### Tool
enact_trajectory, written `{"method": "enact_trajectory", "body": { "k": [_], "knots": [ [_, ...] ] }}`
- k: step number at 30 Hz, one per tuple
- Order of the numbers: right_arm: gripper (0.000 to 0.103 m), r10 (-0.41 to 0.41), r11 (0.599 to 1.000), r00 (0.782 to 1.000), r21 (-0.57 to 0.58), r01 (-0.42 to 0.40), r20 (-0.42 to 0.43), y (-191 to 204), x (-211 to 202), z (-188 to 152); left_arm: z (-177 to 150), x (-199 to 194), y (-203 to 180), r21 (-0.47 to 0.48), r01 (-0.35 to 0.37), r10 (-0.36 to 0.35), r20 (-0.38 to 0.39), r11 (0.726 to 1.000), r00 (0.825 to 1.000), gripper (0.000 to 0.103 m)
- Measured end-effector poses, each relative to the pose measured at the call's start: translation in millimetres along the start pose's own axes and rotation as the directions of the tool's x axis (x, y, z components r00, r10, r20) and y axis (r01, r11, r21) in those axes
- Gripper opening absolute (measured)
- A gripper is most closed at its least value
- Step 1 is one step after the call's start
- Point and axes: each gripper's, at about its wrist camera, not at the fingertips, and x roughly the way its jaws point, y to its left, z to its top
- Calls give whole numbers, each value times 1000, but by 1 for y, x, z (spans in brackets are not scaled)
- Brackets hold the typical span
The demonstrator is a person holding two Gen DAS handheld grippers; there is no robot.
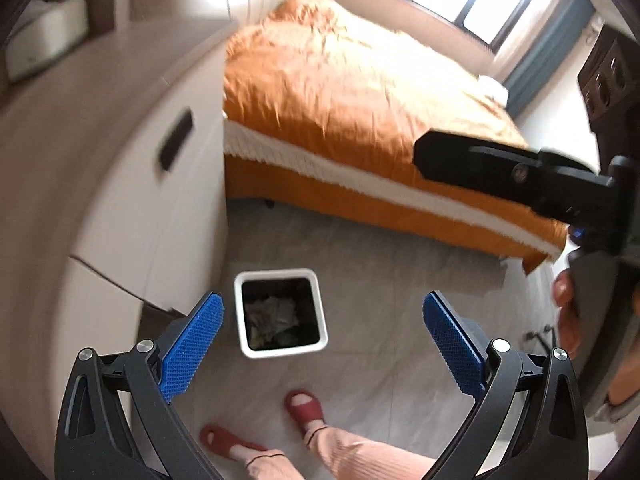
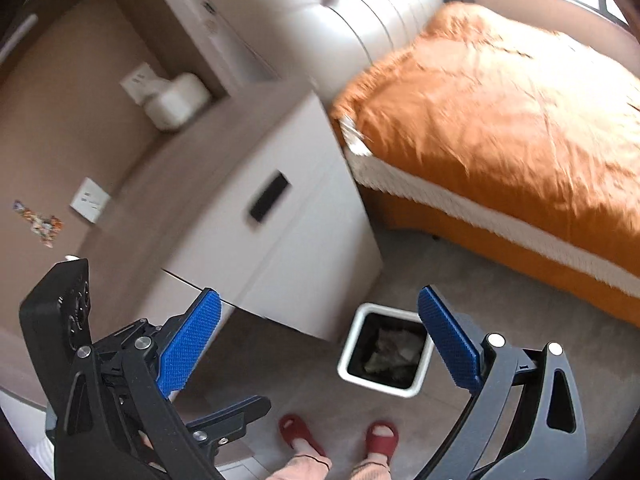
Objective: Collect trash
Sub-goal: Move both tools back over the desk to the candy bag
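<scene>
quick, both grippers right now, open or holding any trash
Left gripper: open, holding nothing, above the trash bin.
Right gripper: open, holding nothing.

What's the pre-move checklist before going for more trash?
1. Left gripper open and holding nothing: ok.
2. Right gripper open and holding nothing: ok.
3. Bin upright on the floor by the nightstand: ok.
4. Room left in the bin, crumpled trash lying low inside: ok.
5. Loose trash on the nightstand top or floor: none visible; the blur makes it cannot tell.
6. Slippered feet apart from the bin: ok.
</scene>
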Motion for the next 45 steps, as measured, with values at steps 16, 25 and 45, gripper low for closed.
{"method": "enact_trajectory", "body": {
  "k": [16,25,45],
  "knots": [
    [98,159,966,986,-215,-145,49,110,-26,24,-6,-122,38,-82,-192,205,190,978,960,98],
    [98,256,913,967,-330,-240,8,185,-18,26,-34,-189,84,-193,-277,319,240,941,917,98],
    [98,315,735,943,-603,-311,-104,363,48,-2,-146,-299,255,-588,-325,545,243,741,802,98]
  ]
}}
